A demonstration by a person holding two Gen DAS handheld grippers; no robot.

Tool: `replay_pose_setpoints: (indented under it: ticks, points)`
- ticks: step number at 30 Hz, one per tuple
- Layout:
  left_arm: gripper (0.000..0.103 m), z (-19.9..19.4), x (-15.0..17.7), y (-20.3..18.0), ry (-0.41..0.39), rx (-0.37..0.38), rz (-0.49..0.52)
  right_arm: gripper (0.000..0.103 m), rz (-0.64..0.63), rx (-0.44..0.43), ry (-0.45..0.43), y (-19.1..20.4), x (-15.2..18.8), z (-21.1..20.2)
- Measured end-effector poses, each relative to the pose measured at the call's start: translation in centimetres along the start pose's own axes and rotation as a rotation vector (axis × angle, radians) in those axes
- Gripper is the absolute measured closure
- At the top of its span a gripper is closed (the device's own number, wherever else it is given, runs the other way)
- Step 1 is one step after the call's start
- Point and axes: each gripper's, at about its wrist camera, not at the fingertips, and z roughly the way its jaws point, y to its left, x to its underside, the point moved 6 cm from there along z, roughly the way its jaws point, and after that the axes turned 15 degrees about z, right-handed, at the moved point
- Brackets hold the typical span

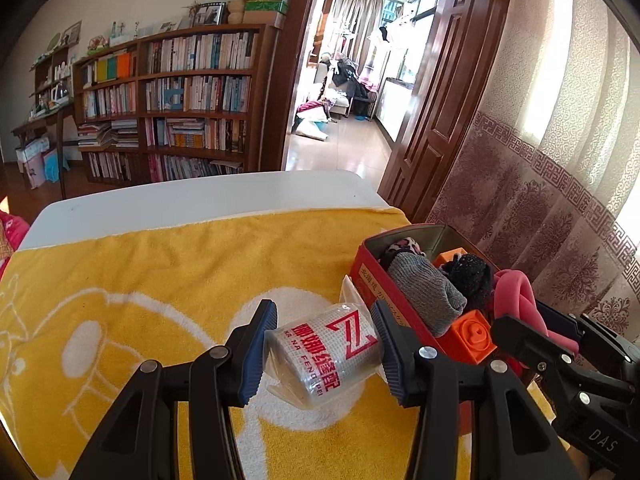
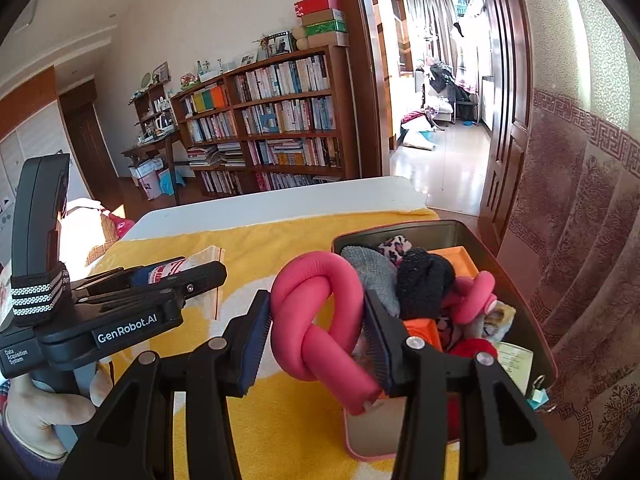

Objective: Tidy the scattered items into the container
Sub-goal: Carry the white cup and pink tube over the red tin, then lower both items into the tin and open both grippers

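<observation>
My left gripper (image 1: 326, 350) is shut on a white roll in a clear bag with red lettering (image 1: 328, 350), held just above the yellow towel (image 1: 160, 280), left of the red tin box (image 1: 370, 280). The box holds a grey sock (image 1: 424, 292), a black sock (image 1: 468, 276), an orange block (image 1: 472, 334) and other items. My right gripper (image 2: 318, 344) is shut on a knotted pink foam tube (image 2: 316, 320), over the box's near left corner (image 2: 360, 432). The left gripper also shows in the right wrist view (image 2: 168, 280).
The yellow towel with white drawings covers a white table (image 1: 200, 196). A patterned curtain (image 1: 540, 200) hangs right of the box. A bookshelf (image 1: 180, 100) and an open doorway (image 1: 360, 80) stand beyond the table.
</observation>
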Motion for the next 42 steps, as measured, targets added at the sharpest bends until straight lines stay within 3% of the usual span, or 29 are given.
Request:
replay_pose_setpoints:
  ticks: [11, 27, 29, 31, 32, 42]
  points:
    - [0.052, 1.3, -0.9, -7.6, 0.016, 0.099, 0.098, 0.054, 0.141, 0.078, -0.068, -7.9, -2.2, -2.5]
    - [0.052, 3.6, -0.6, -14.9, 0.069, 0.205, 0.203, 0.054, 0.226, 0.06, -0.096, -11.5, -3.0, -3.2]
    - [0.049, 3.9, -0.4, -15.4, 0.084, 0.222, 0.208, 0.054, 0.229, 0.053, -0.096, -11.4, -3.1, -3.2]
    - [0.024, 4.0, -0.4, -15.5, 0.084, 0.223, 0.203, 0.054, 0.229, 0.042, -0.091, -11.1, -3.2, -3.0]
    - [0.021, 3.8, -0.4, -15.4, 0.07, 0.219, 0.196, 0.054, 0.228, 0.034, -0.086, -11.0, -3.3, -2.9]
    - [0.021, 2.6, 0.3, -12.3, 0.039, 0.142, 0.144, 0.052, 0.245, -0.008, -0.02, -10.2, -3.0, -1.0]
